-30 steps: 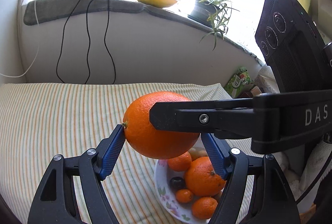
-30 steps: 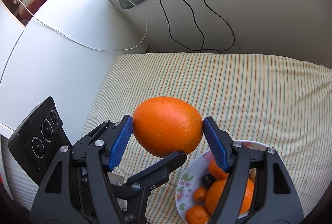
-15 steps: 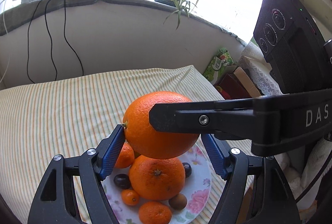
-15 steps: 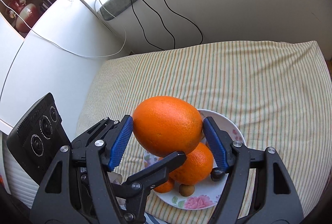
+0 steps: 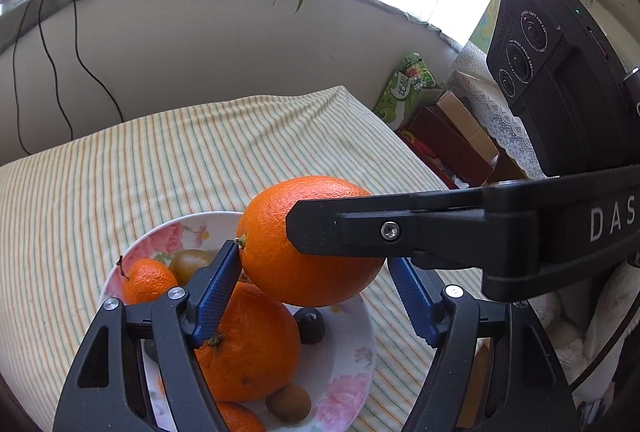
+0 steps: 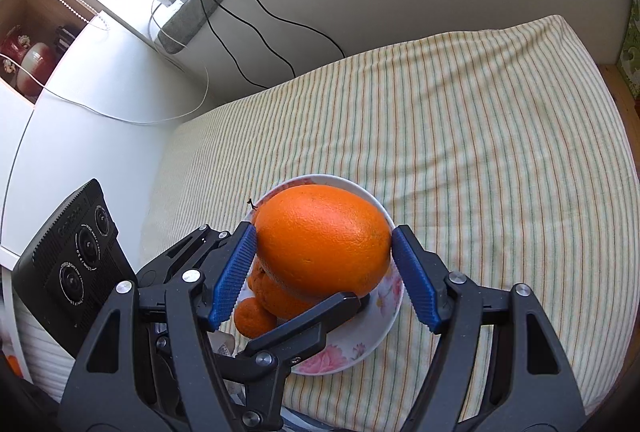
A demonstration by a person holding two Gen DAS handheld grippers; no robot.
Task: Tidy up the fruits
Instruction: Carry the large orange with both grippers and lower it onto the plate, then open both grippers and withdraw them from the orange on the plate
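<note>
1. A large, round, pebbly-skinned orange (image 5: 308,240) is held in the air above a white floral ceramic plate (image 5: 348,372), which rests on a striped cloth-covered bed (image 6: 460,119)
2. The orange is pinched by the right hand-held gripper (image 6: 324,264), whose ribbed blue pads are pressed against its two opposite ends
3. The left hand-held gripper (image 5: 316,296) is also set around the orange; its left pad is seen touching the fruit near the stem, while contact at the other pad is hidden, so a firm hold cannot be told
4. The orange is judged fairly heavy, firm and slightly yielding, with a dimpled rind that should give the ribbed pads good purchase; its widest middle is judged the best place for a hold
5. On the plate a second big orange (image 5: 248,348), a small stemmed mandarin (image 5: 148,280), fuzzy brown kiwis (image 5: 288,402) and a dark glossy plum (image 5: 310,320) are piled closely
6. The pile is rounded and likely to roll, and the glazed plate is judged fragile, so a gentle lowering is advised
</note>
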